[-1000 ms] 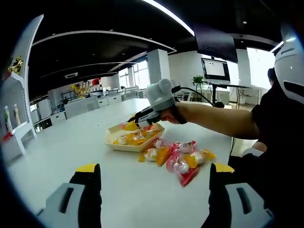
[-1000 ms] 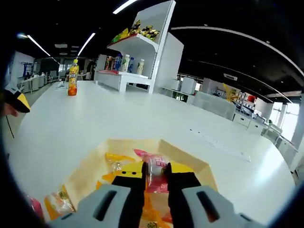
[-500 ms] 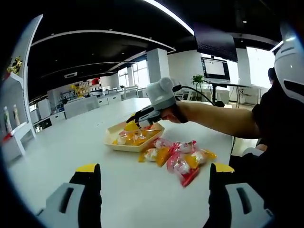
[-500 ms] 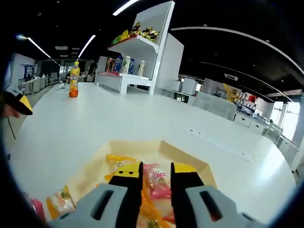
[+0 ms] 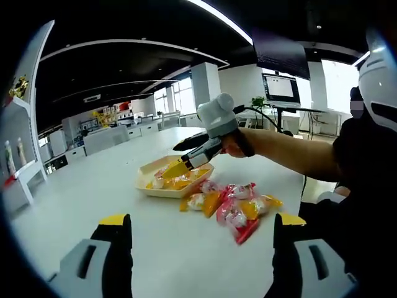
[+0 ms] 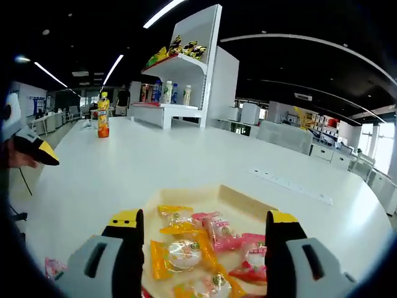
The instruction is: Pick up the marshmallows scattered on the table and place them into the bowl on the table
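**Right gripper lets go over the bowl**

A second ago the right gripper (image 6: 197,218) had its jaws pinched on a pink marshmallow packet above the bowl (image 6: 243,203); now those jaws stand wide apart with nothing between them, and the pink packet (image 6: 218,228) lies in the bowl among yellow and red ones. In the left gripper view the right gripper (image 5: 183,166) has tilted nose-down over the bowl (image 5: 151,174), its yellow tips just above the near rim.

The left gripper (image 5: 198,219) is released too, jaws spread wide and low over bare table (image 5: 87,192), well short of any packet.

The bowl is a shallow, cream, angular tray holding several packets. Outside it, a cluster of scattered marshmallows (image 5: 239,208) lies just beside the bowl's right edge in the left gripper view, the nearest yellow one touching or almost touching the rim; from here I cannot tell which.

Open white tabletop stretches between the left gripper's jaws and that cluster. In the right gripper view the table runs on bare beyond the bowl's far rim to a drink bottle (image 6: 103,115) standing well away, and a white shelf unit (image 6: 180,81) behind it.
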`<action>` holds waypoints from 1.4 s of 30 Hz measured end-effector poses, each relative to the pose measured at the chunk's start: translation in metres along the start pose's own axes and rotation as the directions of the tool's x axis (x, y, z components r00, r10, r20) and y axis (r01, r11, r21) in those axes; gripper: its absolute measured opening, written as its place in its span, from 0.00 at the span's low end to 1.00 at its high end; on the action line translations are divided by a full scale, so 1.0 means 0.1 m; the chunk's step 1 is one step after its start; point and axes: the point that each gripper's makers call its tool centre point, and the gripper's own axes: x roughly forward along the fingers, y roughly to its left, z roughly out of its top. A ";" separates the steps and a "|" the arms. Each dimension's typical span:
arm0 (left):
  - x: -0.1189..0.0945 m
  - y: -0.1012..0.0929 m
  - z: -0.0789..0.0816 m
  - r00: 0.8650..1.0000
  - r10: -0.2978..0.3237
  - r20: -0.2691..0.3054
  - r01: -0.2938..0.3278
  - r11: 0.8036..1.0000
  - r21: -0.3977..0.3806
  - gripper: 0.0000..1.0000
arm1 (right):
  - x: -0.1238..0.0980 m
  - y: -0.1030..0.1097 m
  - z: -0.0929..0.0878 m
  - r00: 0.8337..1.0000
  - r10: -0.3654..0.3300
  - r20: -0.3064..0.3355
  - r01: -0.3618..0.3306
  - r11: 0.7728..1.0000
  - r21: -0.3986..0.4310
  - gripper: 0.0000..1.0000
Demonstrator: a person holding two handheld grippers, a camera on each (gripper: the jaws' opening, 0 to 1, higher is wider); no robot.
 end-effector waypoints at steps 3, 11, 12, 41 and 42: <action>0.00 0.00 0.00 1.000 0.002 -0.002 -0.002 1.000 0.001 0.94 | -0.10 0.07 -0.01 1.000 0.022 -0.003 -0.022 1.000 0.001 0.92; -0.02 -0.04 0.01 1.000 0.009 -0.005 -0.009 1.000 0.021 0.94 | -0.43 0.14 -0.09 0.999 0.037 0.006 -0.037 0.998 0.048 0.97; -0.03 -0.04 0.02 1.000 0.007 -0.002 -0.007 1.000 0.018 0.94 | -0.49 0.14 -0.11 0.999 0.035 0.001 -0.035 0.998 0.046 0.97; -0.06 -0.16 0.10 1.000 -0.002 0.021 0.001 0.999 0.035 0.94 | -2.32 -0.28 -0.73 0.997 -0.078 0.000 0.076 0.981 0.176 0.97; -0.05 -0.16 0.10 1.000 -0.002 0.020 0.001 0.999 0.035 0.94 | -2.37 -0.28 -0.73 0.997 -0.079 0.003 0.077 0.979 0.188 0.96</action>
